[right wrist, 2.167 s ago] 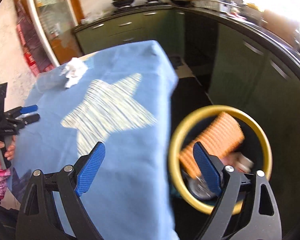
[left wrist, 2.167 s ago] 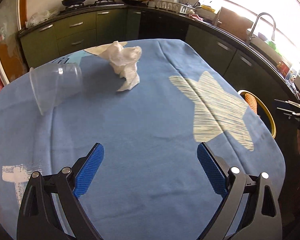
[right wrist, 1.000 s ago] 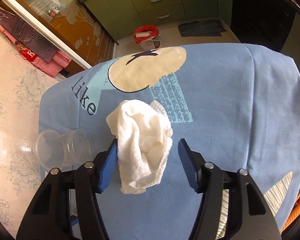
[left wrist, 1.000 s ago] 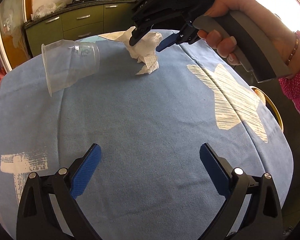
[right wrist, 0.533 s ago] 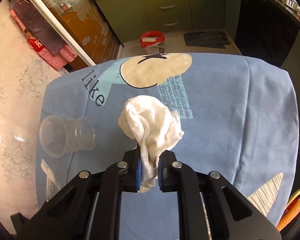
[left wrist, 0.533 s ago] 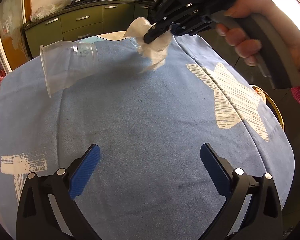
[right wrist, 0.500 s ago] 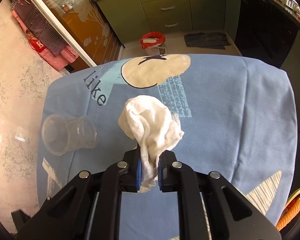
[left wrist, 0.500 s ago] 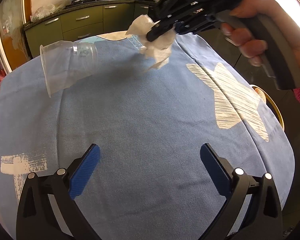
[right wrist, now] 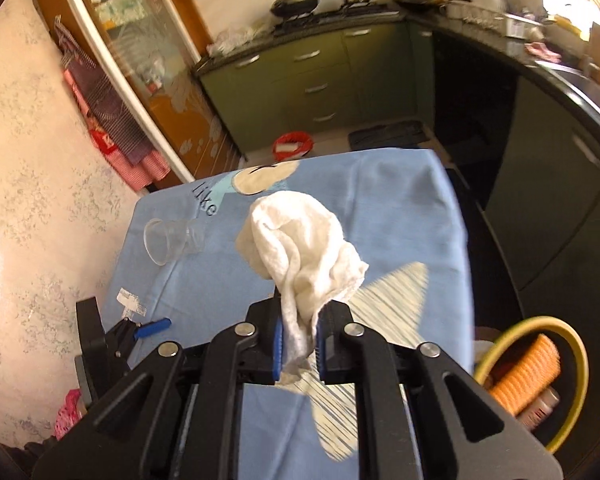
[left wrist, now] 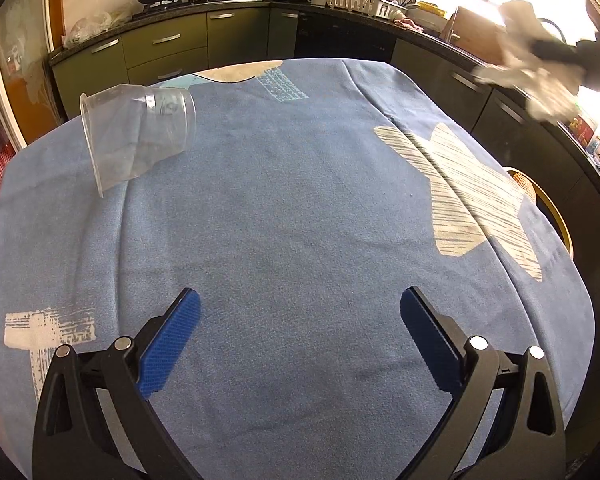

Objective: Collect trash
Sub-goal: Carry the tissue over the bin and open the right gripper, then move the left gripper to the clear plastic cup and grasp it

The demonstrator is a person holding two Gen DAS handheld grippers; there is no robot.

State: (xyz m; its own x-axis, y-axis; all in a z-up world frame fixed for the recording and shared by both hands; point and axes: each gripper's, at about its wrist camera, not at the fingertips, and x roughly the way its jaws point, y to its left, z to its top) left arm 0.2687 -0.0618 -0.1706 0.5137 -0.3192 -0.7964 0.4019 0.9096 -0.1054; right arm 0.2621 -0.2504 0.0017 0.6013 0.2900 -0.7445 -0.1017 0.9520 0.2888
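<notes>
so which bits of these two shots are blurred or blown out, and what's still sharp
Left wrist view: the window at upper right is blown out, and the right gripper with its tissue is a motion smear against it; the plastic cup and left gripper are sharp. Right wrist view: the room and blue cloth are softly blurred, while the tissue and the clamping fingers stay crisp.

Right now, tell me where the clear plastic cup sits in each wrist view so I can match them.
Left wrist view: clear plastic cup upper left, lying on its side on the blue tablecloth.
Right wrist view: the cup left of centre, beside the held white tissue.
Shared landmark: the striped cream star print on the cloth.
</notes>
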